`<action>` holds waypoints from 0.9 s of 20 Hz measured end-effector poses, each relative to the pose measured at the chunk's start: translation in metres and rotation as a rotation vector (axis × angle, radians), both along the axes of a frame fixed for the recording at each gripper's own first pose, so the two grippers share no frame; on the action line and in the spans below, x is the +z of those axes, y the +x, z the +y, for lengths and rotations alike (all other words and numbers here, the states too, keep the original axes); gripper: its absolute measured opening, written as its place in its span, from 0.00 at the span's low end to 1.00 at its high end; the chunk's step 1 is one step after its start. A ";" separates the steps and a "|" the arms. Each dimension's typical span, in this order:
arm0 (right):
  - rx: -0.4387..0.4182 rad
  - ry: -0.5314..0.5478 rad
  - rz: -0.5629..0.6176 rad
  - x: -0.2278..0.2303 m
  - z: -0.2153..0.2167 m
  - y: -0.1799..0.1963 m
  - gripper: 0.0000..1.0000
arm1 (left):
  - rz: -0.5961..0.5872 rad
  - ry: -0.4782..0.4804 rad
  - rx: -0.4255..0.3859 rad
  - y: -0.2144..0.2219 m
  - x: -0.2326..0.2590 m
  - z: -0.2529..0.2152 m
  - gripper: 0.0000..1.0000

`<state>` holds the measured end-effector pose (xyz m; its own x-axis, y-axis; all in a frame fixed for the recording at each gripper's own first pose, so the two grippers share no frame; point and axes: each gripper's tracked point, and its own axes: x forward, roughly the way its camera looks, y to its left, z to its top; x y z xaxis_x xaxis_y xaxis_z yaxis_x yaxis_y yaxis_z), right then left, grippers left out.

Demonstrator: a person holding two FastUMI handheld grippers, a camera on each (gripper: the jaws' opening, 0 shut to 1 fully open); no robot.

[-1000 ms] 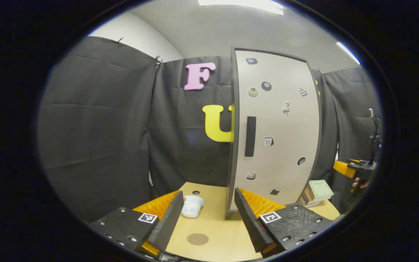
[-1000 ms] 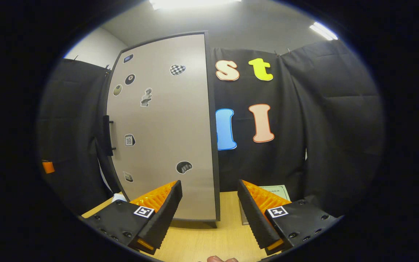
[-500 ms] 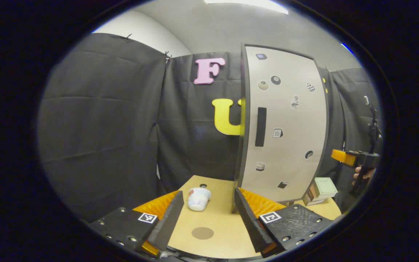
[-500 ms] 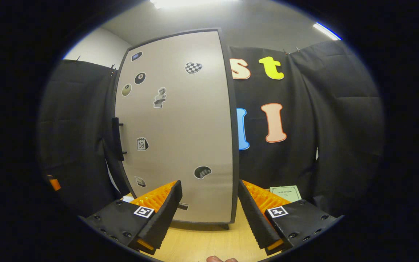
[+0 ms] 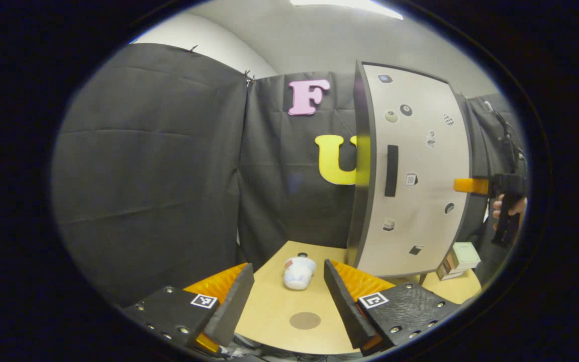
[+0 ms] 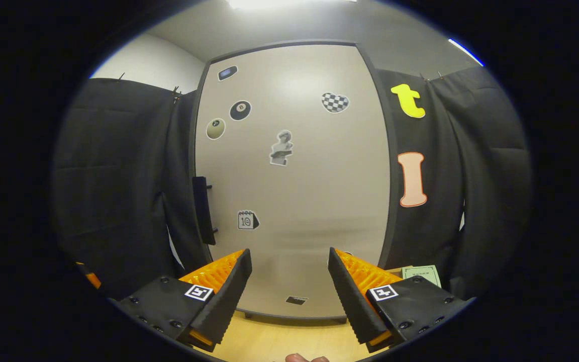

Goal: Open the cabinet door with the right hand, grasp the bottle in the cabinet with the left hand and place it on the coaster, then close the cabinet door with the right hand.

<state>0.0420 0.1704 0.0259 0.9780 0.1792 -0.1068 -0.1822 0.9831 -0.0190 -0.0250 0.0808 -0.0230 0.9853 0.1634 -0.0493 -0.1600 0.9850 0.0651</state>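
Cabinet door (image 6: pixel 294 181), beige with stickers and a black handle (image 6: pixel 202 210), is shut, so the bottle inside is hidden. Right gripper (image 6: pixel 289 291) and left gripper (image 5: pixel 288 301) gape wide, holding nothing. Brown round coaster (image 5: pixel 305 320) sits by the desk's (image 5: pixel 269 311) front edge.

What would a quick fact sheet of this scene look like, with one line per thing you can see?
cabinet door: closed, pale front with small stickers
door handle: dark vertical bar at the door's left edge
right gripper: open, empty, facing the door, not touching the handle
left gripper: open, empty, held above the table
table: light wood
coaster: brown round disc on the table, nothing on it
white cup: lying on its side beyond the coaster
small boxes: right of the cabinet
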 end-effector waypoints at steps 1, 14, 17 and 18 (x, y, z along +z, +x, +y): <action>0.000 0.001 -0.008 0.006 0.008 0.001 0.97 | 0.001 0.008 -0.005 0.000 -0.001 0.004 0.86; 0.070 0.011 -0.062 0.044 0.121 0.038 0.97 | 0.020 -0.035 -0.037 0.000 -0.041 0.037 0.87; 0.059 -0.013 -0.063 0.042 0.135 0.054 0.97 | 0.026 -0.046 -0.015 -0.004 -0.053 0.049 0.87; 0.055 -0.024 -0.065 0.041 0.139 0.058 0.94 | 0.030 -0.066 -0.011 -0.005 -0.058 0.048 0.85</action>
<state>0.1003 0.3096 0.0670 0.9717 0.2311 -0.0481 -0.2336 0.9707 -0.0559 -0.0299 0.1290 -0.0806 0.9851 0.1476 -0.0887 -0.1478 0.9890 0.0047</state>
